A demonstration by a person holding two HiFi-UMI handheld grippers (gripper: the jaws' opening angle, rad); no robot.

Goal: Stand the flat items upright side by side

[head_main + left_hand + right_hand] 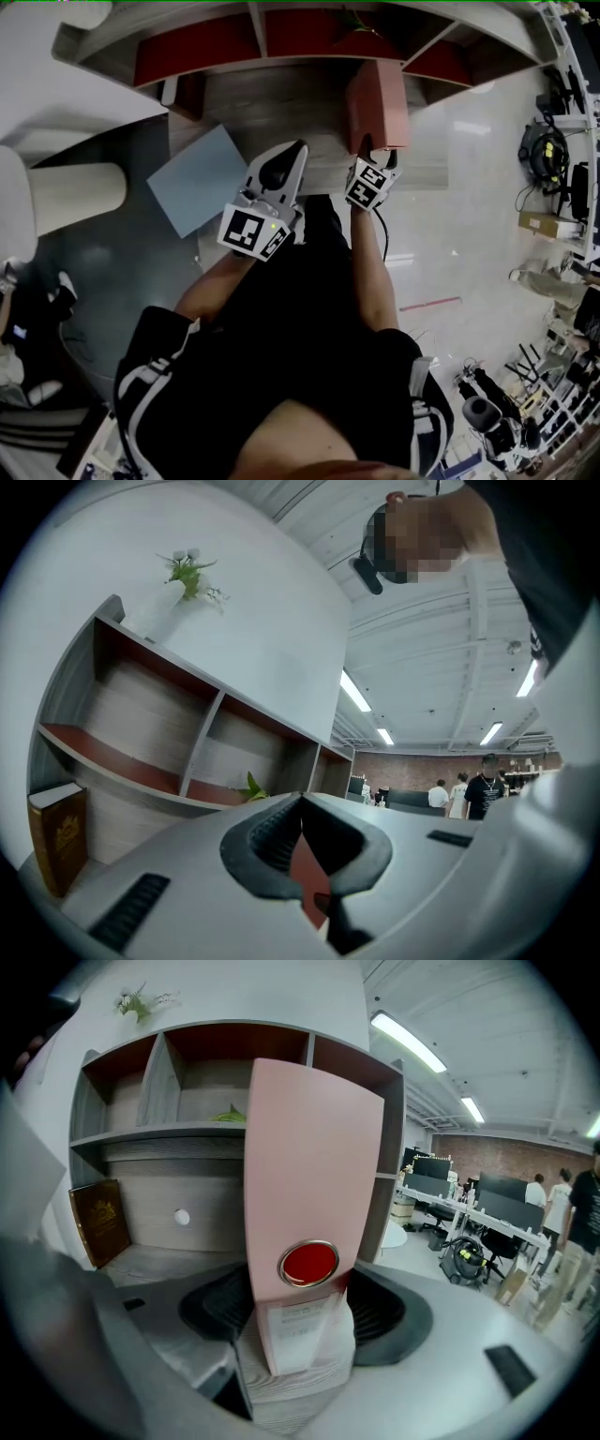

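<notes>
A pink binder (378, 101) stands upright on the wooden counter (239, 98), below the shelf unit (202, 45). My right gripper (379, 152) is shut on its spine; in the right gripper view the jaws flank the spine (309, 1213) just under its red ringed hole, spread wide. A light blue folder (199, 178) lies flat at the counter's left, overhanging the edge. My left gripper (296, 150) hovers between folder and binder, shut and empty; its closed tips (302, 801) point at the shelves. A brown book (56, 836) stands upright on the counter at the left.
The shelf unit has several red-floored compartments (220, 1072). A small plant (192, 574) sits on top of it. A white cylinder (75, 197) stands left of the counter. Desks and people (483, 785) fill the room at the right.
</notes>
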